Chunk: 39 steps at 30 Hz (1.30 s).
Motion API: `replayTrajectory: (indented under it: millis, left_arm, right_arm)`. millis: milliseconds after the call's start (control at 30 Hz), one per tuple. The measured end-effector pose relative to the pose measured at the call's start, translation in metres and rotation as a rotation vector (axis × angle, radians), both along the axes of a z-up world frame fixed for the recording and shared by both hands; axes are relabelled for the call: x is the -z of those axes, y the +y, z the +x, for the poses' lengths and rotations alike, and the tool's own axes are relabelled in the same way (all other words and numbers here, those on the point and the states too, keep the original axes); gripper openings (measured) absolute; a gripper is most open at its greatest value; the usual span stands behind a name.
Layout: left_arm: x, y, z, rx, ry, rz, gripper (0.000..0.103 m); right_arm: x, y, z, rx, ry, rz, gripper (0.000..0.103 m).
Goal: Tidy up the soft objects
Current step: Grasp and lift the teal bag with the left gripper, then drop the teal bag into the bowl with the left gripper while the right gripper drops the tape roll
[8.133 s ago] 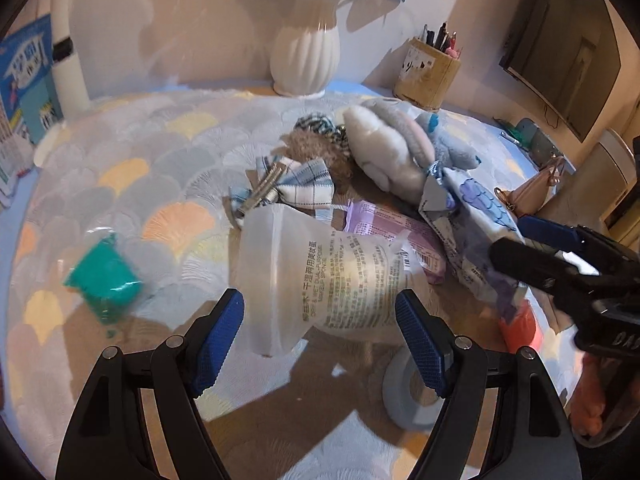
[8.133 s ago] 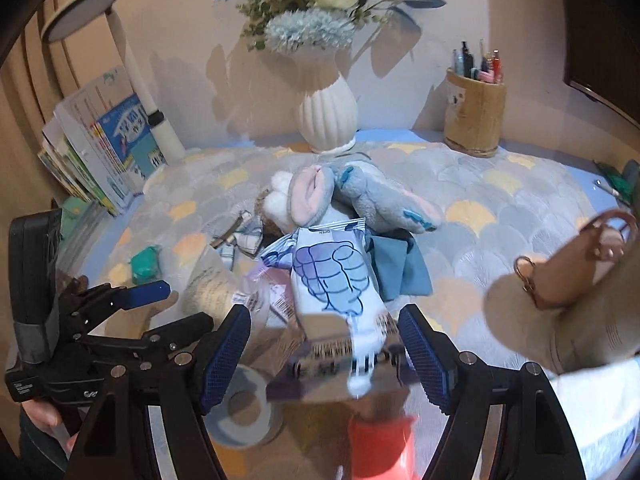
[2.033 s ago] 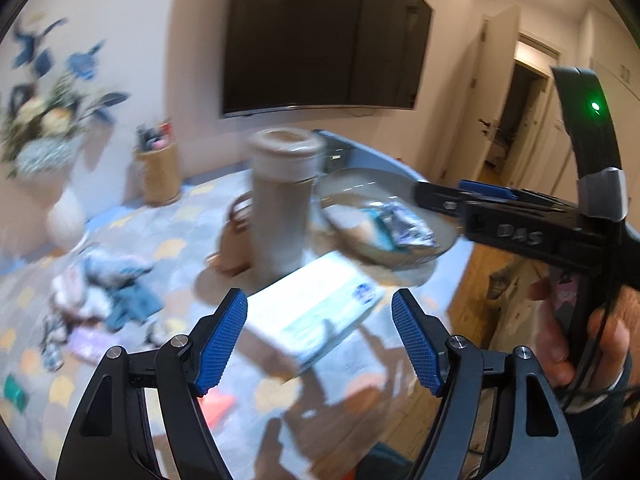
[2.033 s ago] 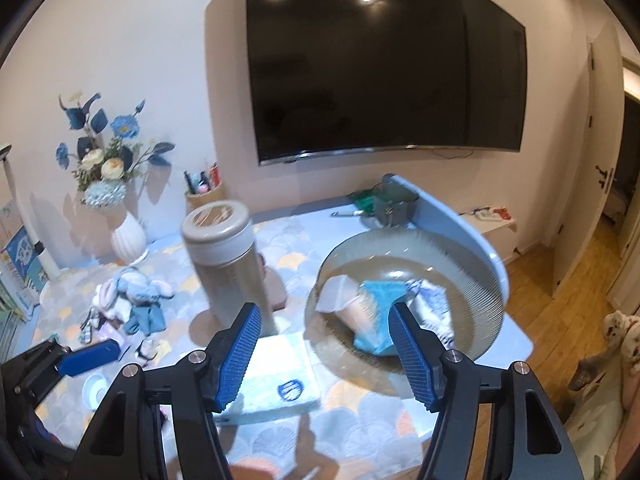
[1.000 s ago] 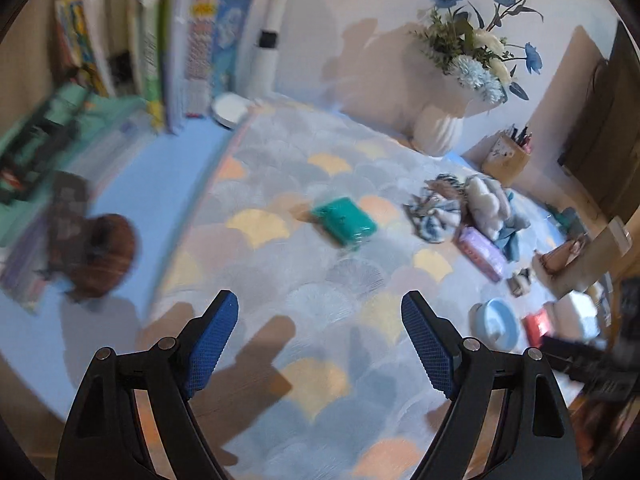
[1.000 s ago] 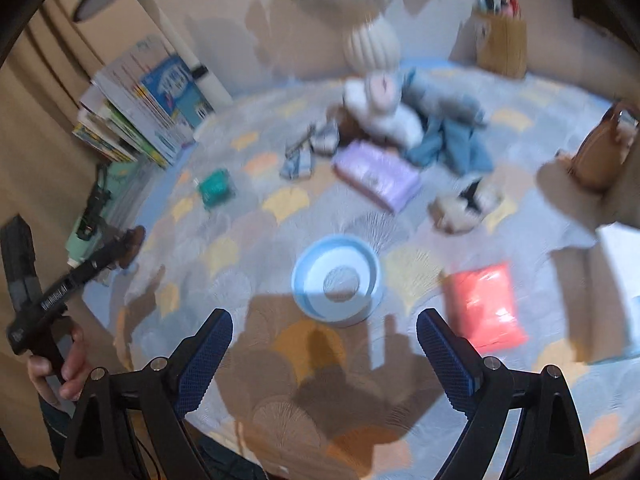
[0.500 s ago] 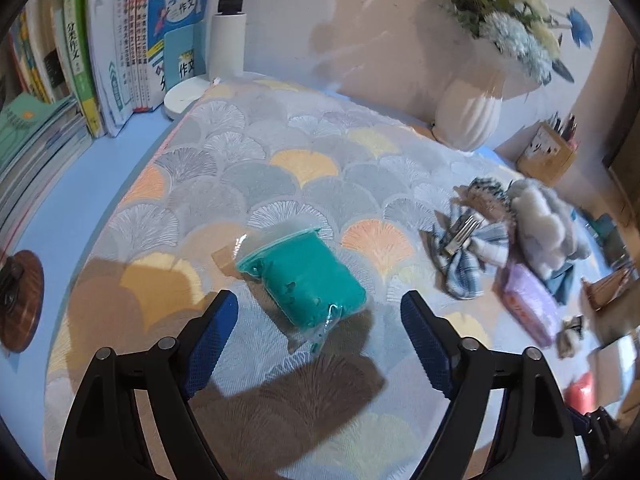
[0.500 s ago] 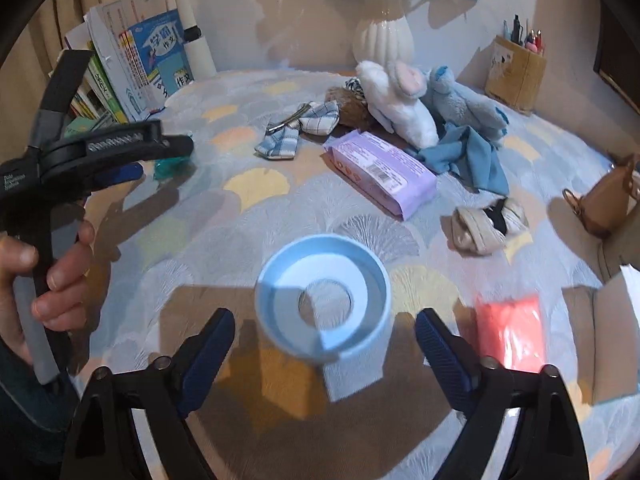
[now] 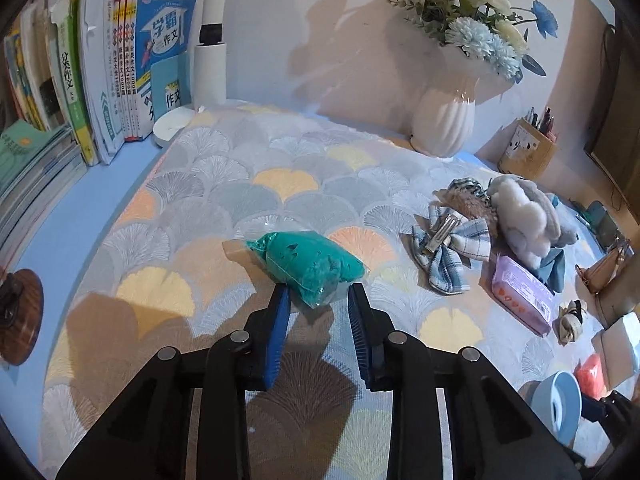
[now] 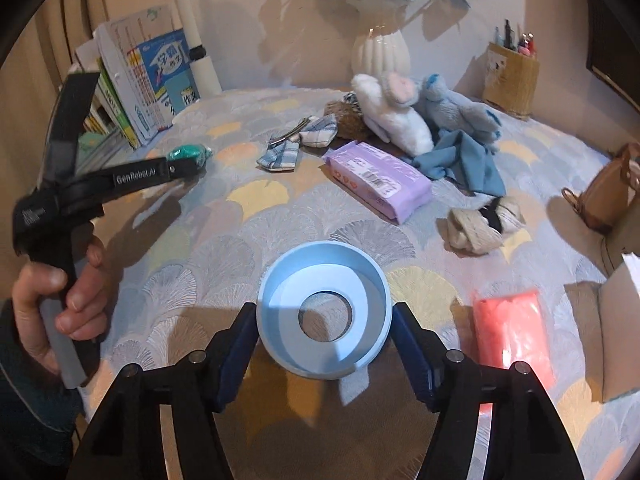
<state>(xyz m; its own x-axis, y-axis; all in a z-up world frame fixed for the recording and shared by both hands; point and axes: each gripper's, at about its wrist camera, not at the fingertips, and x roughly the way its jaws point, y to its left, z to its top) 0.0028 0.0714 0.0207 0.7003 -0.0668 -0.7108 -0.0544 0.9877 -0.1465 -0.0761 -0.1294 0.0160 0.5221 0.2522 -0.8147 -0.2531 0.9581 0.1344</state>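
A teal cloth in a clear bag point(image 9: 310, 262) lies on the patterned tablecloth. My left gripper point(image 9: 318, 300) has its blue pads on either side of the bag's near end, narrowed around it; it also shows in the right wrist view point(image 10: 186, 166). My right gripper point(image 10: 324, 316) is shut on a pale blue ring-shaped holder point(image 10: 324, 316) and holds it just above the cloth. Further back lie a plaid bow point(image 9: 450, 248), white and blue plush toys point(image 10: 394, 114), a purple tissue pack point(image 10: 376, 178), a blue cloth point(image 10: 468, 162), rolled socks point(image 10: 482, 224) and a pink packet point(image 10: 510, 330).
Books point(image 9: 100, 76) and a lamp base point(image 9: 172, 128) stand at the back left. A white vase point(image 9: 444, 118) and a pen holder point(image 9: 528, 152) stand along the wall. A tan bag point(image 10: 608, 196) and a box point(image 10: 618, 320) are at the right.
My left gripper has moved onto the teal bag and its jaws have narrowed around it. My right gripper has closed on the blue ring holder.
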Motion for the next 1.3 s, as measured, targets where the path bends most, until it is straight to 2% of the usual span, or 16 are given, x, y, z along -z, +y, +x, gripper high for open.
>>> replayTrajectory:
  millis: [67, 100, 167, 200, 233, 300, 400, 433, 467, 500, 567, 667, 900, 1067, 1133, 1300]
  left_arm:
    - [0.005, -0.001, 0.0, 0.021, 0.047, 0.003, 0.028]
    - [0.009, -0.001, -0.002, 0.028, 0.088, -0.009, 0.039]
    - [0.006, 0.001, -0.008, 0.023, 0.082, -0.04, 0.061]
    - [0.003, 0.003, -0.01, 0.003, 0.079, -0.051, 0.083]
    - [-0.001, 0.004, -0.011, -0.012, 0.064, -0.061, 0.087]
    - [-0.011, 0.003, -0.007, -0.054, 0.044, -0.035, 0.087]
    - [-0.009, 0.004, 0.018, -0.07, 0.131, -0.01, 0.086]
    - [-0.001, 0.008, 0.03, -0.096, 0.189, -0.009, 0.075]
    - [0.005, 0.009, 0.034, -0.102, 0.204, -0.016, 0.061]
    - [0.007, 0.008, 0.038, -0.116, 0.202, 0.023, 0.042]
    - [0.006, 0.002, 0.037, -0.101, 0.186, 0.084, 0.036]
    - [-0.002, -0.005, 0.021, -0.047, 0.156, 0.03, 0.034]
    - [-0.043, -0.076, -0.026, 0.164, 0.043, 0.024, 0.034]
    - [-0.084, -0.155, -0.06, 0.383, -0.041, 0.017, 0.034]
    - [-0.093, -0.185, -0.072, 0.442, -0.067, 0.042, 0.034]
    - [-0.114, -0.284, -0.1, 0.664, -0.106, 0.067, 0.034]
  right_arm:
    - [-0.002, -0.008, -0.003, 0.016, 0.003, 0.01, 0.066]
    - [-0.002, -0.011, -0.004, 0.019, 0.009, 0.013, 0.066]
    - [0.0, -0.017, -0.004, 0.028, 0.029, 0.029, 0.066]
    - [0.002, -0.019, -0.004, 0.031, 0.036, 0.037, 0.066]
    - [0.002, -0.022, -0.005, 0.033, 0.035, 0.05, 0.066]
    - [0.002, -0.021, -0.005, 0.03, 0.032, 0.047, 0.066]
    - [0.003, -0.016, -0.006, 0.021, 0.029, 0.018, 0.066]
    - [0.003, -0.015, -0.006, 0.017, 0.027, 0.007, 0.066]
    - [0.003, -0.015, -0.007, 0.016, 0.026, 0.001, 0.066]
    - [0.003, -0.015, -0.007, 0.016, 0.026, 0.001, 0.066]
    - [0.001, -0.018, -0.009, 0.015, 0.027, 0.012, 0.066]
    - [-0.008, -0.027, -0.017, 0.02, 0.006, 0.018, 0.066]
    - [-0.058, -0.068, -0.039, 0.098, -0.093, 0.04, 0.066]
    - [-0.083, -0.112, -0.055, 0.18, -0.113, 0.026, 0.066]
    - [-0.089, -0.135, -0.063, 0.23, -0.112, 0.017, 0.066]
    - [-0.104, -0.207, -0.08, 0.381, -0.13, 0.027, 0.066]
